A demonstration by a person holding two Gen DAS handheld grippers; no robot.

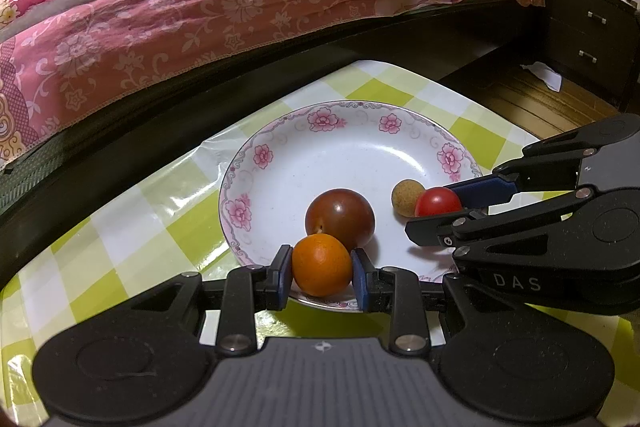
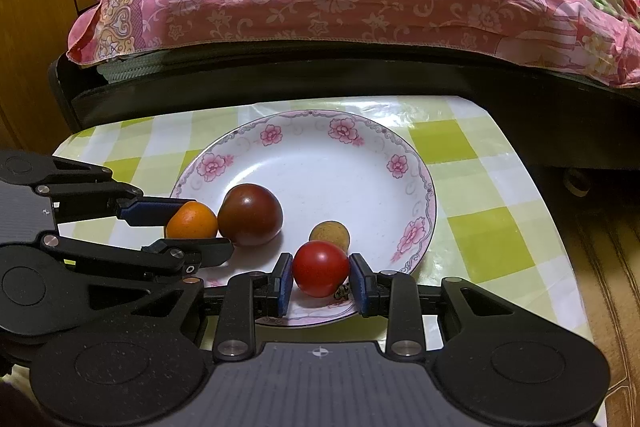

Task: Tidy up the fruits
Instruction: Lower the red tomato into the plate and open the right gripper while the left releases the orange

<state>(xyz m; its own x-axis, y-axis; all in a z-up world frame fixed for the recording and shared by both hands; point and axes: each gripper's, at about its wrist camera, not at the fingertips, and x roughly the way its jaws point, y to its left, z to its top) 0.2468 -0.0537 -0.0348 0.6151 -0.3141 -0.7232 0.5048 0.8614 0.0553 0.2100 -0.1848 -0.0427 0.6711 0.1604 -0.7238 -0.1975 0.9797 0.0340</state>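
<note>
Fruits sit on plate (image 1: 280, 163): your left gripper (image 1: 322, 267) clamps orange fruit (image 1: 322, 264) at near rim, right gripper (image 2: 320, 269) w/ red tomato (image 2: 320, 268) beside it, prob. for setting down.

one plate (image 1: 400, 147), four fruits: orange (image 1: 322, 264), red tomato (image 2: 320, 268), dark tomato (image 1: 340, 218), tan ball (image 1: 406, 197).
</note>
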